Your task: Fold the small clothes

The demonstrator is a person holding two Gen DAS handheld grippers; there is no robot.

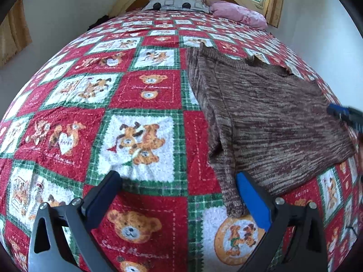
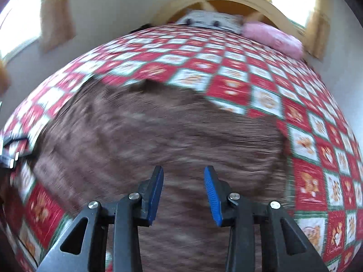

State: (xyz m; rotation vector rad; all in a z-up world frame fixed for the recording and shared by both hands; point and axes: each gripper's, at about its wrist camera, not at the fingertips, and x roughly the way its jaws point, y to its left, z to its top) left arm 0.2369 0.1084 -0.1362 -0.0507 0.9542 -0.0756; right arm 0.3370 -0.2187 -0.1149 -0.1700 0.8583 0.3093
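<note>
Left wrist view shows us the bed (image 1: 147,95) with the brown sweater (image 1: 261,117) spread flat. We judge folding is just starting: left gripper (image 1: 179,188) fingers wide beside the sleeve cuff (image 1: 233,206), right gripper (image 2: 183,190) fingers narrowly apart, empty; next, pinch that cuff.

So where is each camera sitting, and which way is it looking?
Left wrist view: sits on the left tongs, low over the red teddy-bear patchwork quilt, facing the arched wooden headboard; its open fingers frame a sleeve of the brown striped knit sweater.
Right wrist view: sits on the right tongs, directly above the sweater, facing the headboard too; open fingers show, image blurred.
Shared: sweater, quilt, pink pillow, headboard; each view glimpses the other tongs at its edge.
</note>
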